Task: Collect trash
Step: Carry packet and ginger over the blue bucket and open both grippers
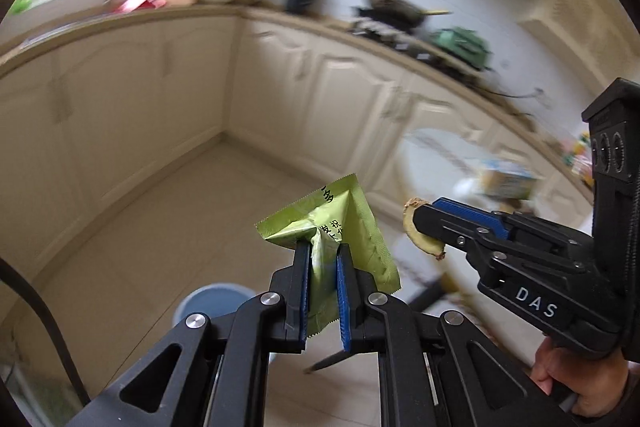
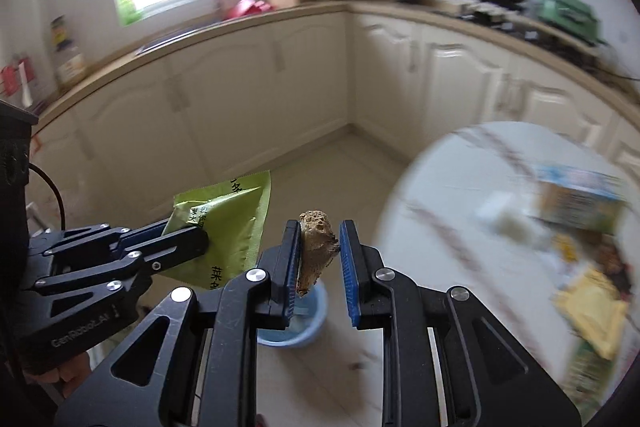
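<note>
Progress looks about midway: left gripper (image 1: 323, 269) is clamped on a green wrapper (image 1: 340, 227), right gripper (image 2: 320, 251) pinches a brown food scrap (image 2: 316, 247), both held above the blue bin (image 2: 304, 327) on the floor. More litter sits on the round table (image 2: 440, 187), so I'd guess further trips remain.

The green wrapper (image 1: 352, 227) is creased, semi-glossy foil-like film, the tan scrap (image 2: 316, 247) is rough and porous, each hand-held gripper (image 1: 323, 291) (image 2: 320, 267) has matt black plastic links, ribbed blue pads (image 2: 349, 267), and bright metal pins, and the bucket (image 2: 296, 327) is smooth blue plastic.
</note>
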`<state>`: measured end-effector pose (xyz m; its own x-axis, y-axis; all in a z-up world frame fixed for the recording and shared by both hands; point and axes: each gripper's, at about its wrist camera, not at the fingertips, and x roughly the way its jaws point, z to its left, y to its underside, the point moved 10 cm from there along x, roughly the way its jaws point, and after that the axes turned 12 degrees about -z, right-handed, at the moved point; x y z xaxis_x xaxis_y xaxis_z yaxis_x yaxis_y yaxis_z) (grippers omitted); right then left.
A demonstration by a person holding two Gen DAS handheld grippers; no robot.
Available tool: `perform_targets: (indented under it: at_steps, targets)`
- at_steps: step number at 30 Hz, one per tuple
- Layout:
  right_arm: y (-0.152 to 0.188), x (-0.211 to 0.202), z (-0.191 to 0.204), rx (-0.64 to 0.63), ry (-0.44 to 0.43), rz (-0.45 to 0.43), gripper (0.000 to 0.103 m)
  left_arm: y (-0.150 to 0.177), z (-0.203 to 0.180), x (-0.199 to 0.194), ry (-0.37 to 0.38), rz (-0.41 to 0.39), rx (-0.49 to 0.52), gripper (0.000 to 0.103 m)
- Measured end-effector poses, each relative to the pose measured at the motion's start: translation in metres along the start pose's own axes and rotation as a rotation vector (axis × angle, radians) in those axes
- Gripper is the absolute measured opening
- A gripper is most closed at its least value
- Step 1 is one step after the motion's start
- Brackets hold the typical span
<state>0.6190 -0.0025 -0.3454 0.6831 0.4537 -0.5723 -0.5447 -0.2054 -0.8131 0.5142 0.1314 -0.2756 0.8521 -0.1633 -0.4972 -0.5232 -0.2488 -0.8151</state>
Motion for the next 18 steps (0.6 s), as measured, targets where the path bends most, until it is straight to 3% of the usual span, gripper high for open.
perform_targets:
  at_steps: [6,13,18]
  targets:
    - [0.039,0.101,0.053,0.008,-0.114,0.137,0.02,0.04,0.084,0.03,-0.12,0.123,-0.093,0.008]
    - [0.109,0.202,0.067,0.089,-0.155,0.324,0.021,0.084,0.134,0.081,-0.177,0.268,-0.175,0.008]
    - [0.137,0.238,0.057,0.13,-0.14,0.382,0.034,0.096,0.158,0.114,-0.201,0.329,-0.188,0.008]
